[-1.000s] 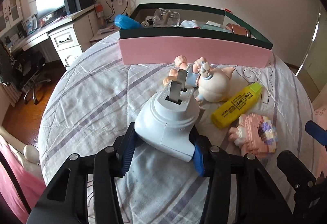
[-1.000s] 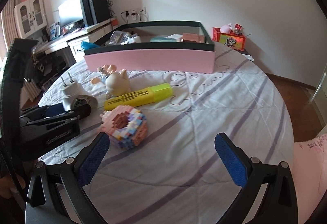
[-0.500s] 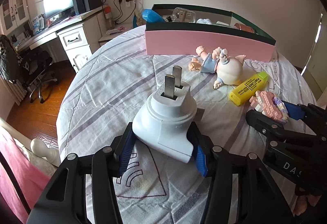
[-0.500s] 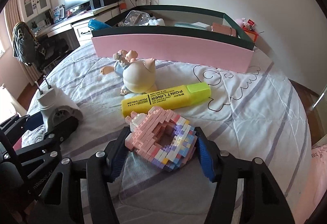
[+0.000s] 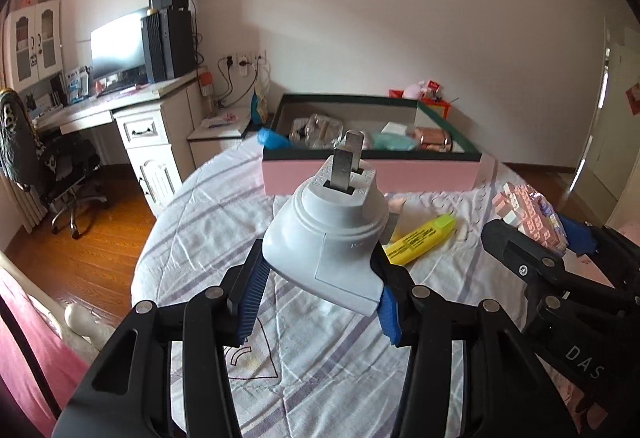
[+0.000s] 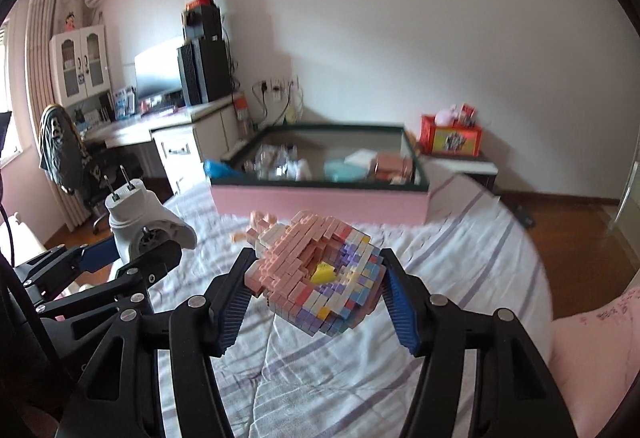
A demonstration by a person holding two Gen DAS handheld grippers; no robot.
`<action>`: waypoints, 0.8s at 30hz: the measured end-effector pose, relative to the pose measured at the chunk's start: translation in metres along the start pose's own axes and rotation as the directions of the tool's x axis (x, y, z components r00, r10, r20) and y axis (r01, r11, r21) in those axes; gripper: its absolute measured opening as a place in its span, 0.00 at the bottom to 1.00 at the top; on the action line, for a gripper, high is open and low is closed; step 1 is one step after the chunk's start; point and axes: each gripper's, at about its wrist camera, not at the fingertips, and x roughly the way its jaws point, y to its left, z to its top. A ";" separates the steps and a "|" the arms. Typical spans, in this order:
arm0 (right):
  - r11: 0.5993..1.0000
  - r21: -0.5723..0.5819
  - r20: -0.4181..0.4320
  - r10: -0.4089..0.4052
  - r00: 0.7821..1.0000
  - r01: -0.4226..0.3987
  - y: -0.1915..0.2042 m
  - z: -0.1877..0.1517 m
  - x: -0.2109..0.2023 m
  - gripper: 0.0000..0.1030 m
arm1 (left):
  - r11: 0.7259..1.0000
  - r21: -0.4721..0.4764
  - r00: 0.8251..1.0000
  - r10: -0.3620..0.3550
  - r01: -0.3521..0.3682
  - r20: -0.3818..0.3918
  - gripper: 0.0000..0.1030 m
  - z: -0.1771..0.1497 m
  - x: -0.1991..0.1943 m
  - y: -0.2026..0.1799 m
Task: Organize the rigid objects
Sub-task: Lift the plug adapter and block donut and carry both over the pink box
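My left gripper point(image 5: 320, 300) is shut on a white power plug point(image 5: 330, 234) with its two metal prongs pointing up, held above the bed. The plug point(image 6: 140, 220) and the left gripper point(image 6: 120, 258) also show at the left of the right wrist view. My right gripper point(image 6: 320, 290) is shut on a pink and pastel brick model point(image 6: 320, 272), lifted off the bedspread; the same brick model point(image 5: 528, 210) appears at the right of the left wrist view. A yellow highlighter point(image 5: 420, 238) lies on the bedspread. The pink box point(image 5: 372, 174) with a dark green rim stands at the far side and holds several items.
The striped bedspread point(image 6: 460, 278) covers a round bed. A pig figurine is mostly hidden behind the plug and the bricks. A white desk point(image 5: 132, 118) with a monitor and an office chair point(image 5: 60, 166) stand at the left. A red box point(image 6: 450, 136) sits on a side table.
Both grippers have risen from the bedspread with their loads. The right gripper closed on the brick model and lifted it. The box now looks farther and lower in both views.
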 end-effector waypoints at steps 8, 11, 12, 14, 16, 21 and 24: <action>0.998 -0.014 0.190 -0.051 0.980 0.055 0.005 0.029 -0.073 0.61 | 0.999 0.027 0.979 0.037 -0.043 0.201 0.48 0.036 -0.077 -0.021; 0.998 -0.011 0.239 -0.062 0.969 0.066 0.007 0.036 -0.094 0.61 | 0.998 0.032 0.964 0.052 -0.063 0.262 0.48 0.043 -0.101 -0.026; 0.997 -0.014 0.254 -0.065 0.965 0.071 0.007 0.039 -0.099 0.61 | 0.997 0.034 0.959 0.058 -0.070 0.276 0.48 0.045 -0.108 -0.028; 0.997 -0.012 0.284 -0.070 0.956 0.077 0.008 0.043 -0.111 0.61 | 0.996 0.036 0.947 0.064 -0.079 0.314 0.48 0.048 -0.122 -0.031; 0.996 -0.012 0.311 -0.076 0.947 0.084 0.009 0.048 -0.122 0.61 | 0.996 0.036 0.938 0.066 -0.083 0.341 0.48 0.051 -0.133 -0.032; 0.995 -0.018 0.350 -0.085 0.933 0.097 0.012 0.055 -0.138 0.61 | 0.996 0.033 0.921 0.059 -0.077 0.385 0.48 0.055 -0.150 -0.034; 0.995 -0.023 0.360 -0.086 0.929 0.101 0.013 0.057 -0.142 0.61 | 0.996 0.034 0.915 0.059 -0.080 0.398 0.48 0.055 -0.156 -0.035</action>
